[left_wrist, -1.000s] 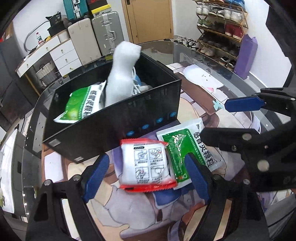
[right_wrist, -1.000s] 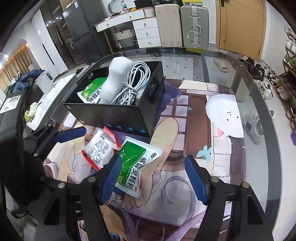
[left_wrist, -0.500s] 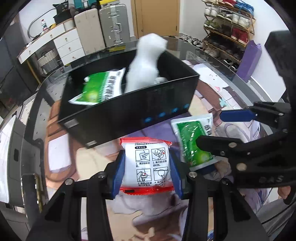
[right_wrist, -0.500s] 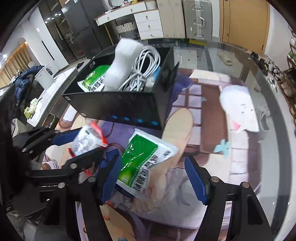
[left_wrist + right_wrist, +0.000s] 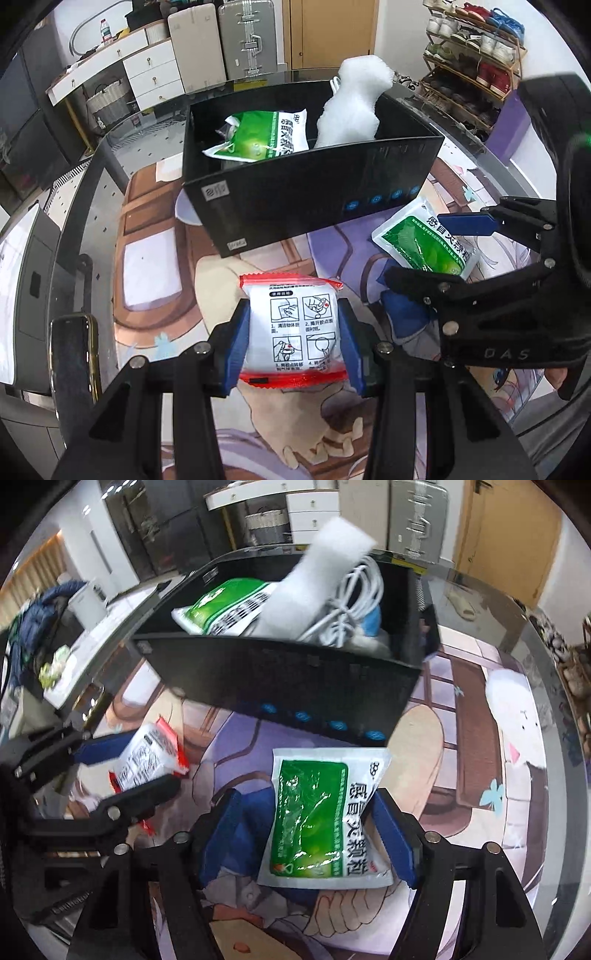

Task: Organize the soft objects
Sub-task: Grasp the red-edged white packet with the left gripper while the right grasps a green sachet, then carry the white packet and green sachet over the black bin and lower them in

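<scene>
Progress: partway, by my reading. Black box (image 5: 314, 192) sits in the upper centre of both views on the glass worktop (image 5: 85, 192), already holding a green sachet (image 5: 258, 136), a white foam piece (image 5: 351, 107) standing above the rim, and a coiled white cable (image 5: 354, 590) seen in the right wrist view. Two soft packets are outside the box and left to go in. Left tongs (image 5: 291, 343) pinch the red-edged white packet (image 5: 291, 328) from both sides, lower centre of the left view, in front of the box; it looks lifted off the printed mat (image 5: 155, 258), though I cannot be sure. Right tongs (image 5: 314, 834) straddle the second green sachet (image 5: 321, 816), lower centre of the right view; the right pad touches its edge, the left pad stands apart, so spread, not gripping yet. Writing: the white packet carries four line-drawn instruction panels with small Chinese captions, too small to read. Green sachets bear large Chinese characters, apparently "感冒灵颗粒", plus "999" at one corner. Right tongs body reads "DAS" in the left view.
</scene>
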Available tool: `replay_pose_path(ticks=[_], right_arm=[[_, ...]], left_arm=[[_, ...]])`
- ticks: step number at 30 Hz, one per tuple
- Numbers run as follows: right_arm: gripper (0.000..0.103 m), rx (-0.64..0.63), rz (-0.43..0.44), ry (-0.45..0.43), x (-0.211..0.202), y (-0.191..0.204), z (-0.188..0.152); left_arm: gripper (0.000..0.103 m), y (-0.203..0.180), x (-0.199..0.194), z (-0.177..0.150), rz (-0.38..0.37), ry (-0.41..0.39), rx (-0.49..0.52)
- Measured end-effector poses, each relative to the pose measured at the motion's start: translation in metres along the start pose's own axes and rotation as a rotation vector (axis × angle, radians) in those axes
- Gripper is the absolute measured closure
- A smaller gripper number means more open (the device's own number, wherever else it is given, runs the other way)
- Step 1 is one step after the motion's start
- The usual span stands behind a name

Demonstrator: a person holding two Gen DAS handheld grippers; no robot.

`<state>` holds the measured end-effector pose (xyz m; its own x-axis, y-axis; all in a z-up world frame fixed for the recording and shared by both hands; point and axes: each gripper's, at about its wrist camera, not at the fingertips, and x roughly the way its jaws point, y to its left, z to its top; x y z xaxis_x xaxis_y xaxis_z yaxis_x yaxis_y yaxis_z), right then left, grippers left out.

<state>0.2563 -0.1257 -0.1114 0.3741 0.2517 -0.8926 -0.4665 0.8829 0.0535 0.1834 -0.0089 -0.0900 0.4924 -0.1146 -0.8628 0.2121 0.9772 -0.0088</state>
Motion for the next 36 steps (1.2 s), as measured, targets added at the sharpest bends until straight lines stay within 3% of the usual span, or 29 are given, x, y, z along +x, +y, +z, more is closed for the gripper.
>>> replay_pose_path(ticks=[5,9,18,27,36], right_arm=[[0.031,-0.035,-0.023,0.003,-0.004,0.000,-0.012],[0.052,-0.029,-0.016,-0.012,-0.011,-0.011,-0.018],[0.067,-0.073,0.024,-0.007,-0.018,-0.004,-0.026],[0.074,-0.102,0.050,-0.031,-0.038,0.005,-0.034],[0.075,-0.137,0.079,-0.084,-0.072,0.024,-0.043]], left_arm=[[0.059,-0.001,-0.005,-0.001,-0.006,-0.002,-0.001],[0.059,-0.006,-0.010,0.000,-0.009,-0.015,-0.001],[0.059,-0.012,-0.007,0.001,-0.008,-0.012,-0.028],[0.059,-0.012,-0.018,0.001,-0.009,-0.033,-0.032],[0.059,-0.020,-0.035,-0.002,0.006,-0.072,-0.013]])
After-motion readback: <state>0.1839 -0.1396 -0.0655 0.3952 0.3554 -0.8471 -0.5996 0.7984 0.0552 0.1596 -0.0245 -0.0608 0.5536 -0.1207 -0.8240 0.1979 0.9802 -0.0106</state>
